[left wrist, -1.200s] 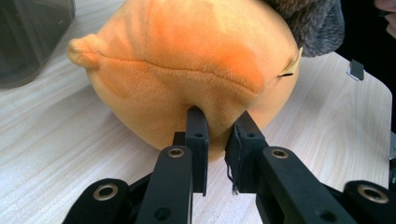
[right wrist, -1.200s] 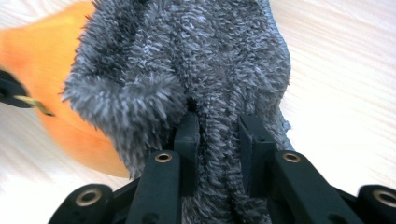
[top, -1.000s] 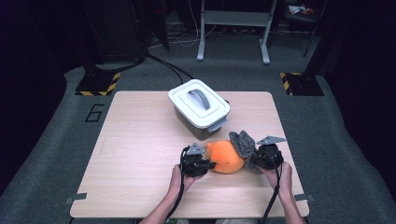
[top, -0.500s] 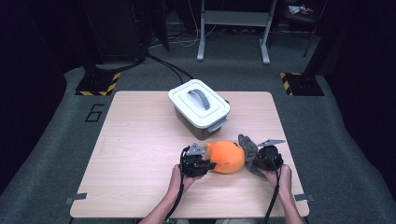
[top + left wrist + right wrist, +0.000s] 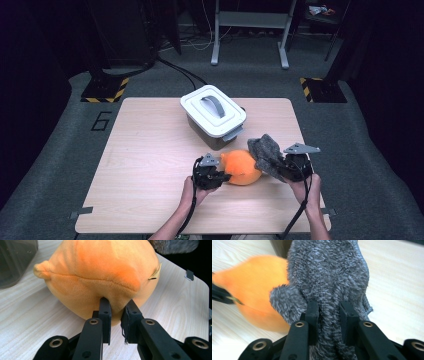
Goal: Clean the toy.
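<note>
Hands at the near edge of the table [image 5: 140, 165] work two grippers on one soft toy. The left gripper [image 5: 116, 315] has its jaws narrowed onto a pinch of the orange plush [image 5: 100, 277], apparently to anchor it on the wood. Just right of it, touching the plush's far side, the right gripper [image 5: 328, 315] clamps a fold of grey fuzzy fabric [image 5: 329, 275], lifted above the tabletop as if being drawn away from the orange body or fitted to it; which cannot be told. Beyond both grippers, slightly left, stands a lidded bin [image 5: 214, 116], lid on, perhaps where the toy belongs.
</note>
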The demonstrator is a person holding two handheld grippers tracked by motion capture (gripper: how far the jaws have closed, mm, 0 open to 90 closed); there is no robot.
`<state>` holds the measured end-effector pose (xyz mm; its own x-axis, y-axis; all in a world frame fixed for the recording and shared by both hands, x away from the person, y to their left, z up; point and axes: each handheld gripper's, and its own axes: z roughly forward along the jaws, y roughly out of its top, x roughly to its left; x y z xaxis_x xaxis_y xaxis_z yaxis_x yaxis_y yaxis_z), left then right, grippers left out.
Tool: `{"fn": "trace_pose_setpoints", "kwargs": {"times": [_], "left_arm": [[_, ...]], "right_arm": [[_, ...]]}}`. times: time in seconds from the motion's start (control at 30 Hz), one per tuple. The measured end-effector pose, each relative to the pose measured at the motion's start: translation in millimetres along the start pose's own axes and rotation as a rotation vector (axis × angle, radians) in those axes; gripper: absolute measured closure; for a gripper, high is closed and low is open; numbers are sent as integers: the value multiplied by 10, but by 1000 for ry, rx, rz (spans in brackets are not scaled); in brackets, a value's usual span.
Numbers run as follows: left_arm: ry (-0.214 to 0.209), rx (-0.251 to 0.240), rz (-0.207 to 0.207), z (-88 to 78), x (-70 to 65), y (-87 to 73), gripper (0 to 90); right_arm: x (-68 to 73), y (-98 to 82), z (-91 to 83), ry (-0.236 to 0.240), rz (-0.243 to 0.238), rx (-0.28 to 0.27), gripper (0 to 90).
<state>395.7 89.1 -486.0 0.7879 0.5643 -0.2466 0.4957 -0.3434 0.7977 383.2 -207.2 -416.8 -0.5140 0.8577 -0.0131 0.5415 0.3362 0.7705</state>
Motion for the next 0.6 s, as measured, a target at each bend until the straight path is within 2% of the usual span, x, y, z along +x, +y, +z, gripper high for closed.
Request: {"fn": "trace_pose_setpoints", "kwargs": {"times": [0.23,0.3,0.53,0.57,0.6], "left_arm": [[-1,0,11,16,-17,8,790],[-3,1,8,16,-18,9,789],[-3,1,10,12,-10,5,789],[-3,4,14,8,-13,6,789],[-4,7,13,10,-18,4,789]], "right_arm": [[257,209,-51,72,-61,-38,718],[347,263,-13,91,-90,-31,717],[582,350,144,138,-146,-4,717],[624,354,163,133,-154,3,717],[667,359,198,118,-189,21,717]]}}
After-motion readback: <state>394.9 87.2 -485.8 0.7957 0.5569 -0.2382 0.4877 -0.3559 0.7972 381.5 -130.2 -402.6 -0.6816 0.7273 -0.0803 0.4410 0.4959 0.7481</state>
